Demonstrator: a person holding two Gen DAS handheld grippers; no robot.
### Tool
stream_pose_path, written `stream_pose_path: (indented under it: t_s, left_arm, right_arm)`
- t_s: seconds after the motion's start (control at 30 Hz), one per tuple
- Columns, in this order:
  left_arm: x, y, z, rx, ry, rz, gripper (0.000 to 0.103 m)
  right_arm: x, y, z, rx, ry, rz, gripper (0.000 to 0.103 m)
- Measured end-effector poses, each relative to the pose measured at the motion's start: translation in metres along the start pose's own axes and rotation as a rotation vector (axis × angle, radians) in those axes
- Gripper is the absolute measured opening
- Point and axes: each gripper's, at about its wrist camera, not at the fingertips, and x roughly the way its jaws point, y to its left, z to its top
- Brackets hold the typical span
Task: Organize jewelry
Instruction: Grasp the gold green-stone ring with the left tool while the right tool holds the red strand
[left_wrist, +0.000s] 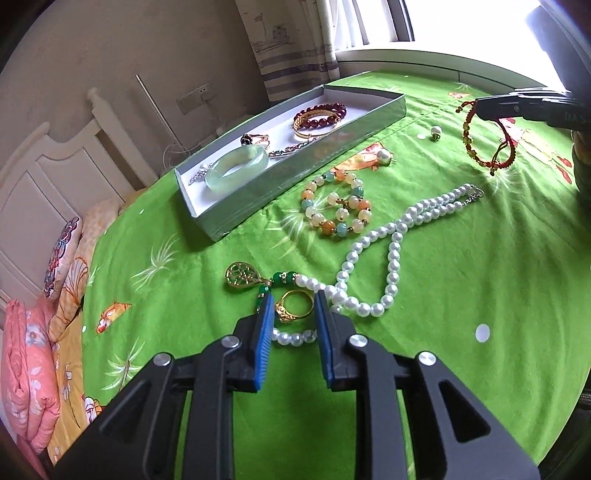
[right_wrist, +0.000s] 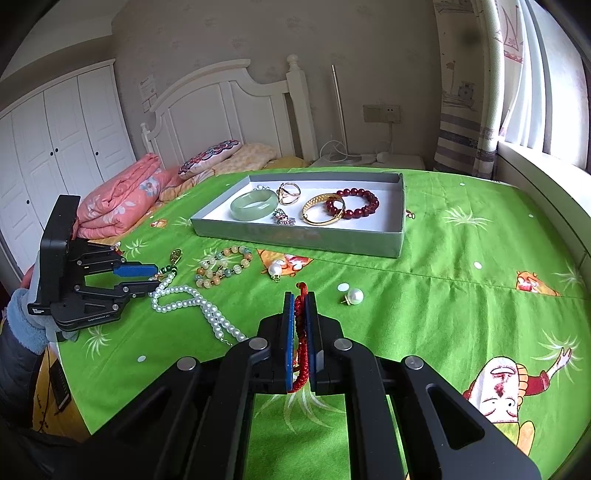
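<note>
The left hand-held gripper (left_wrist: 294, 301) straddles a gold filigree ring (left_wrist: 294, 305) on the green bedspread (left_wrist: 461, 280), blue pads narrowly apart, with the white pearl necklace (left_wrist: 391, 254) crowding both sides. The right hand-held gripper (right_wrist: 299, 298) is clamped on a red braided cord bracelet (right_wrist: 301, 332). Beyond the multicoloured bead bracelet (left_wrist: 338, 206) lies the grey cardboard tray (right_wrist: 295, 236), holding a pale jade bangle (right_wrist: 254, 204).

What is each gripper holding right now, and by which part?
Right gripper pinches the red cord bracelet by its cord. Left gripper straddles the gold ring; a grip cannot be told.
</note>
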Motion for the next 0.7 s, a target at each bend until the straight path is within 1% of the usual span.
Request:
stream_pose_path:
  t_s: [0.07,0.1,0.13,0.2,0.3,0.37,0.47,0.5,0.57,0.6,0.63,0.67,0.7]
  left_arm:
    - [-0.001,-0.002,-0.001,0.008,0.000,-0.010,0.022]
    - [-0.001,0.001,0.000,-0.008,0.006,-0.034,0.026]
    - [-0.001,0.007,0.000,-0.031,0.012,-0.070,0.033]
    - [0.001,0.015,-0.001,-0.065,0.019,-0.151,0.037]
    - [0.000,0.021,-0.002,-0.075,0.010,-0.258,0.041]
    - [-0.001,0.019,-0.002,-0.057,0.008,-0.276,0.041]
    - [0.002,0.017,0.001,-0.038,0.021,-0.262,0.041]
    - [0.004,0.017,0.003,-0.033,0.024,-0.253,0.040]
    - [0.010,0.019,0.006,-0.032,0.042,-0.242,0.034]
    - [0.013,0.022,0.008,-0.038,0.047,-0.259,0.031]
    - [0.015,0.023,0.009,-0.039,0.053,-0.286,0.024]
    - [0.016,0.023,0.010,-0.028,0.059,-0.312,0.021]
    - [0.015,0.020,0.010,-0.004,0.062,-0.307,0.021]
  right_arm:
    - [0.000,-0.001,0.000,0.000,0.001,0.000,0.008]
    - [0.000,-0.001,0.000,0.000,0.002,0.000,0.008]
    - [0.000,-0.001,0.000,0.000,0.002,0.000,0.008]
    - [0.000,-0.001,0.000,0.002,0.001,-0.001,0.008]
    - [0.000,-0.002,0.000,0.009,0.000,0.001,0.008]
    - [0.000,-0.003,0.000,0.014,0.002,0.000,0.008]
    - [0.000,-0.003,0.000,0.017,0.003,-0.003,0.008]
    - [0.000,-0.003,0.001,0.017,0.003,-0.004,0.008]
    - [0.000,-0.003,0.001,0.016,0.003,-0.004,0.008]
    - [0.000,-0.003,0.001,0.016,0.003,-0.004,0.008]
    - [0.000,-0.003,0.001,0.016,0.003,-0.003,0.008]
    - [0.000,-0.003,0.001,0.017,0.004,-0.004,0.008]
    - [0.000,-0.003,0.001,0.019,0.002,-0.004,0.008]
